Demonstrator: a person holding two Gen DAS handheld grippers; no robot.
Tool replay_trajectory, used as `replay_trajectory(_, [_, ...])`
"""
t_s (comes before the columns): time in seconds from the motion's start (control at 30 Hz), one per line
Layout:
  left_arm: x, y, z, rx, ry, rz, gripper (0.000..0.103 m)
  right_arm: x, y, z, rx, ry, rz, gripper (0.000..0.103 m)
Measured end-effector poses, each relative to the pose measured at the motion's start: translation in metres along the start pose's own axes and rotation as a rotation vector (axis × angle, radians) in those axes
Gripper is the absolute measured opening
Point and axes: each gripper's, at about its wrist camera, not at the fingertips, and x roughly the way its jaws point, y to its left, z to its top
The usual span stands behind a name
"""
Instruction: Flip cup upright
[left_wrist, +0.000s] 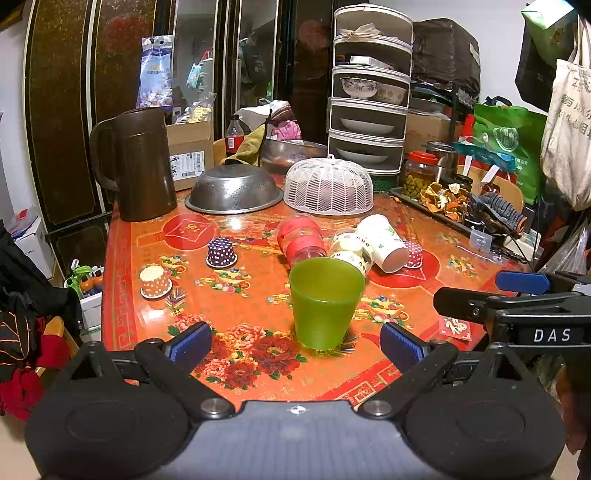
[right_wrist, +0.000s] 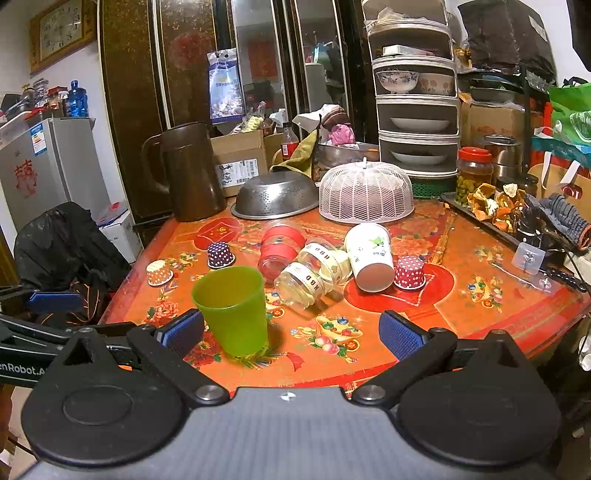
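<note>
The green cup (left_wrist: 325, 302) stands upright, mouth up, on the red flowered worktop (left_wrist: 236, 295), close to its near edge and about midway along it. Nothing touches it.

The left tool (left_wrist: 295, 341) is spread wide and holds nothing; the cup sits just beyond and between its two blue pads (left_wrist: 192, 339), apart from both. The right tool (right_wrist: 291, 332) is likewise spread and empty, over the near edge to the right of the cup, whose side lies just beside its left pad (right_wrist: 183, 330) in the right wrist view; whether they touch I cannot tell.

Behind the cup, toward the middle of the worktop, three containers lie on their sides in a cluster: a red-banded jar (left_wrist: 301, 236), a clear jar with a cream label (left_wrist: 351, 251) and a white paper cup (left_wrist: 384, 242). A red dotted paper cup (left_wrist: 413, 254) stands mouth down just beside the white one. Toward the left edge, a purple dotted cup (left_wrist: 221, 253) and an orange dotted cup (left_wrist: 155, 282) also stand mouth down, apart from each other.

Along the far edge stand a brown jug (left_wrist: 140, 166), an overturned metal colander (left_wrist: 232, 190) and a white mesh food cover (left_wrist: 328, 186).
</note>
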Motion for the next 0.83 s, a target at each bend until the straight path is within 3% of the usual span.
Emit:
replay_trajectory(0.6, [0.0042,0.0005,-0.0011,-0.005,0.009,-0.003,0.099,0.0021,0.0004,-0.0023,-0.004,0.005,0.002,0.102])
replay_trajectory(0.83, [0.0017,-0.0012,-0.0024,0.018,-0.021,0.037,0.099,0.0034,0.0,-0.0045,0.0,0.007,0.002,0.102])
